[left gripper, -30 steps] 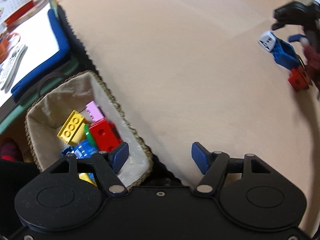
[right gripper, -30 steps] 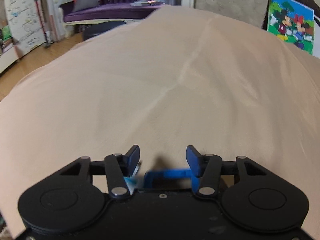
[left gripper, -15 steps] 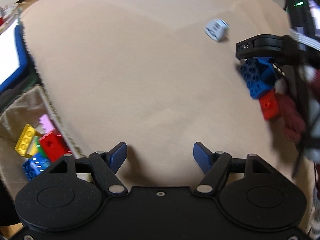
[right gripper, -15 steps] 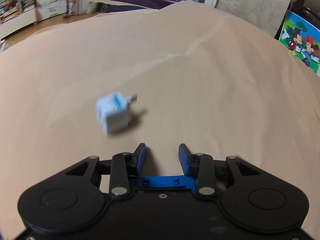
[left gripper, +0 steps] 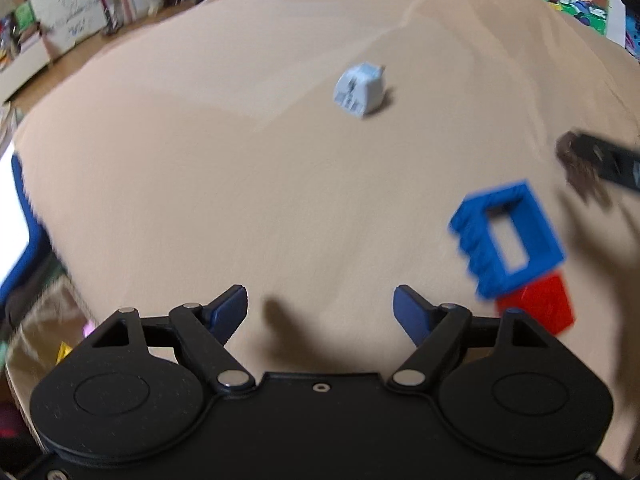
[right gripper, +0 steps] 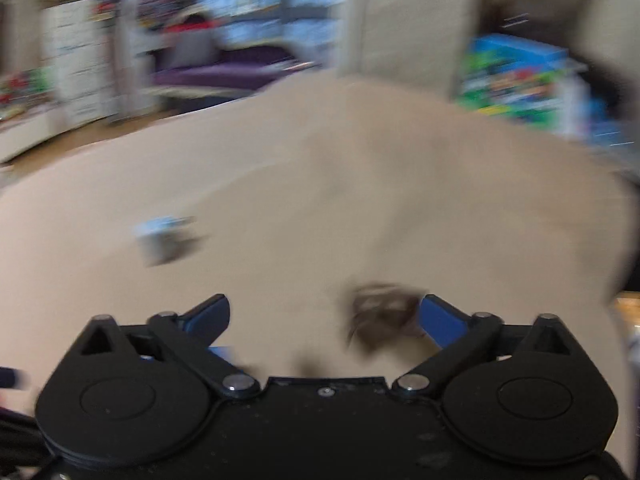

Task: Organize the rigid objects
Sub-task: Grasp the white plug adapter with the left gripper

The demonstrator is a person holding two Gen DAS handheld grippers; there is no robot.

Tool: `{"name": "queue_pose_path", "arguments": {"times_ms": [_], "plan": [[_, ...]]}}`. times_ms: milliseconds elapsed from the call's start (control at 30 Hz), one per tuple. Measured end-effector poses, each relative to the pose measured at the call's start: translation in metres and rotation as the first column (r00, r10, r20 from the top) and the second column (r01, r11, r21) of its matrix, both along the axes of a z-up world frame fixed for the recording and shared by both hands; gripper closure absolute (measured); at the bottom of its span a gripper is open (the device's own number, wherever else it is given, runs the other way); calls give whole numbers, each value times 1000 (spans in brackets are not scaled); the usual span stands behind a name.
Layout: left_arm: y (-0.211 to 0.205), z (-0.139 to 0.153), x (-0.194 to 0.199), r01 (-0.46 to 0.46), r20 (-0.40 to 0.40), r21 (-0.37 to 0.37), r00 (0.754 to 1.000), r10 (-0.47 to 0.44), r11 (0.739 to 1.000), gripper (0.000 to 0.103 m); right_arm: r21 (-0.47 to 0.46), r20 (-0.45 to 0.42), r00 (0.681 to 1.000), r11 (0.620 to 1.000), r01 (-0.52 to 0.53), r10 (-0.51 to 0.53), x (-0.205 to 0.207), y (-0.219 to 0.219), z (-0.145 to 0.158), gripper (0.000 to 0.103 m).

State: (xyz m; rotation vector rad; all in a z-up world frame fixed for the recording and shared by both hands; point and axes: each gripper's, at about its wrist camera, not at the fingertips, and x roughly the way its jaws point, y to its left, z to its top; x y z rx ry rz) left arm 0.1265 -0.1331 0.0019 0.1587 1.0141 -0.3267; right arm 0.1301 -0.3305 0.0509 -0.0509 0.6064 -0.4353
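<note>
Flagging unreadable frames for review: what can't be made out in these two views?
- Right wrist view: motion blur smears everything; the dark object beside the right tool is unidentifiable.
- Left wrist view: the red block is partly behind the blue frame block.
- Left wrist view: the basket is cut off by the edge.

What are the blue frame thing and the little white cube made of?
The blue frame looks like hard, shiny toy plastic: bright even colour, straight edges, studs along one side. The little white cube seems to be hard matte plastic too, with smooth flat faces. Blur leaves both a bit uncertain.
</note>
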Motion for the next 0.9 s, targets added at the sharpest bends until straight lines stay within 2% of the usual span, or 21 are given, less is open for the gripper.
{"name": "queue_pose_path", "arguments": {"times_ms": [67,133,233,267,300,367,467,633,700,800,867,900], "plan": [[-16,7,12,10,21,11,1000,-10,1000,27,-32,10,998,997,63,-63,-8,-13,-8,1],[-31,14,25,7,44,27,999,-8,1000,27,2,-20,997,997,78,-78,-6,-27,-25,1],[-54,24,45,-21,90,39,996,17,999,27,69,-88,993,994,85,-78,3,-42,-72,1],[-61,28,53,-32,100,39,995,28,999,26,98,-24,997,992,79,-77,-10,-48,-77,0],[-68,31,61,-44,113,41,993,39,998,25,120,-3,997,990,76,-76,-13,-51,-78,0],[-84,34,75,-67,148,58,987,57,996,15,139,-22,998,988,65,-62,-11,-54,-75,0],[-105,29,91,-91,209,130,976,63,987,15,154,-12,998,986,57,-55,-18,-58,-73,0],[-126,8,106,-111,226,242,973,55,964,15,152,-7,999,987,55,-54,-27,-58,-70,0],[-132,1,115,-140,232,263,970,78,955,16,153,-5,998,987,55,-55,-33,-57,-69,0],[-128,-1,120,-166,178,238,976,125,957,28,150,-1,998,987,56,-57,-41,-51,-67,0],[-125,-3,119,-145,137,206,983,118,968,49,146,2,998,988,57,-58,-40,-51,-68,0],[-123,1,114,-121,133,185,986,97,975,53,144,3,998,988,57,-58,-41,-50,-68,0]]}}
